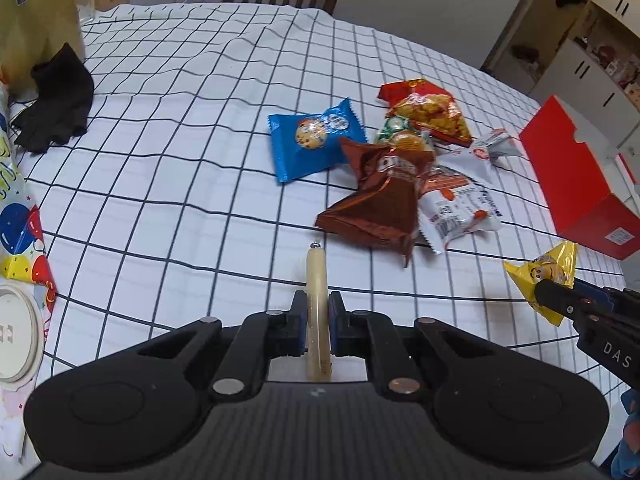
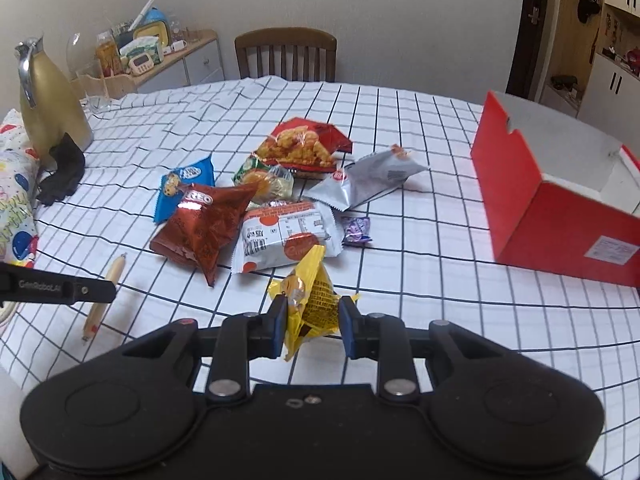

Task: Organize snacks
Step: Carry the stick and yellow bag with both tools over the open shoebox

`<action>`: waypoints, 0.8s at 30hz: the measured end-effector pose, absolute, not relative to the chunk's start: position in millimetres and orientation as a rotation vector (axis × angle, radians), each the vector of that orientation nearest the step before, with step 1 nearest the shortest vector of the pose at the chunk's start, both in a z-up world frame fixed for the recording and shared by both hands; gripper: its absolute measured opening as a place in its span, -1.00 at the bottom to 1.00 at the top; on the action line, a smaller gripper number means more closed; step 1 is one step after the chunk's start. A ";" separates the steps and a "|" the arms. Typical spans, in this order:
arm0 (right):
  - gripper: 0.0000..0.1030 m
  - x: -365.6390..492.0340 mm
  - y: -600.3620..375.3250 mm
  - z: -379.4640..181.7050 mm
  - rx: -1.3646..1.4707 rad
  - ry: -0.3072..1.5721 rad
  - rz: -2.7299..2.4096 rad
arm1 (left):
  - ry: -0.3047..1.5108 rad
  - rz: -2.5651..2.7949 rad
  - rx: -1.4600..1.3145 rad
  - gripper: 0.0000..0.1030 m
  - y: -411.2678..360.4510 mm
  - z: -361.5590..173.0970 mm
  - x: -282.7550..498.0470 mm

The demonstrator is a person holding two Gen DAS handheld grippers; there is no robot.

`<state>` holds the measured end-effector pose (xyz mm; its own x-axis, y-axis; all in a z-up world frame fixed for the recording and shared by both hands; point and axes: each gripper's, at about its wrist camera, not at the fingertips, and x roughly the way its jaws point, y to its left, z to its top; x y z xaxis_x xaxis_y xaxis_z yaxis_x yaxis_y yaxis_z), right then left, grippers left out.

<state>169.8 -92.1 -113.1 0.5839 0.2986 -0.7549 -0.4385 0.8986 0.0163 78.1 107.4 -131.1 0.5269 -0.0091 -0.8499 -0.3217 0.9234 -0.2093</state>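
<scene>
On the left, the left gripper (image 1: 318,318) has its fingers clamped on a pale sausage stick (image 1: 317,280) held above the table (image 1: 180,160). The right gripper (image 2: 313,322) pinches a yellow packet (image 2: 314,300). Both snacks look picked up; next, each likely goes to the open red box (image 2: 560,200) at two o'clock, the packet first.

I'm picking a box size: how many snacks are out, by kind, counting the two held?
Sealed plastic snack packets: 7, including the crinkled yellow packet in the right jaws
Small purple wrapped candy: 1
Pale beige sausage stick: 1
Total: 9
</scene>
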 end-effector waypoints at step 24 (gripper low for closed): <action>-0.50 182.9 -172.8 -28.6 -0.124 0.732 0.455 | 0.909 0.011 -0.296 -0.79 2.0 -49.0 114.9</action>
<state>182.9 -172.8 -28.6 0.6515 0.3576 -0.6691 -0.4426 0.8955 0.0476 114.9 2.0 -49.0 0.6171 -0.1148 -0.7784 -0.1342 0.9595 -0.2479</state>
